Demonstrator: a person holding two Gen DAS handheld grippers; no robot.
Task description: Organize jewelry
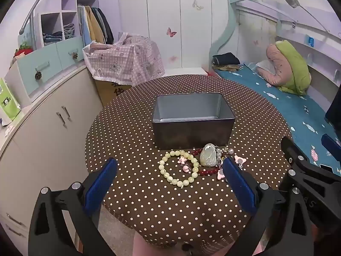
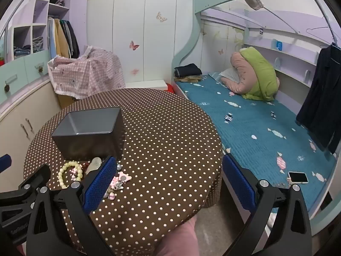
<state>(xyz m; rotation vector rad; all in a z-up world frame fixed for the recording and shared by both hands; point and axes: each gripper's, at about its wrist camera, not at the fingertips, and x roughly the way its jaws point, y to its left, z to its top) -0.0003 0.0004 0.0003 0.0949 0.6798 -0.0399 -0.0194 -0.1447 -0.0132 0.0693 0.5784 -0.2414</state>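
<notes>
On the polka-dot bench [image 1: 132, 132], the left tool [image 1: 170, 183] hangs with jaws wide, nothing between them. At its 12 o'clock lies the yellow bead bracelet [image 1: 168, 170], the pale pendant [image 1: 207, 155] just right of it, the grey tin [image 1: 192, 119] beyond. The right tool [image 2: 168, 181] is also wide and holds nothing, with pink charms [image 2: 119, 181] at its 9 o'clock.

A round worktop [image 1: 136, 204] under a brown, white-dotted cloth carries an open grey tin [image 1: 192, 125] at its centre. At the tin's six o'clock lie a pale bead bracelet [image 1: 178, 168], a jade-coloured pendant [image 1: 207, 155], red beads [image 1: 207, 172] and pink charms [image 2: 121, 180].
</notes>
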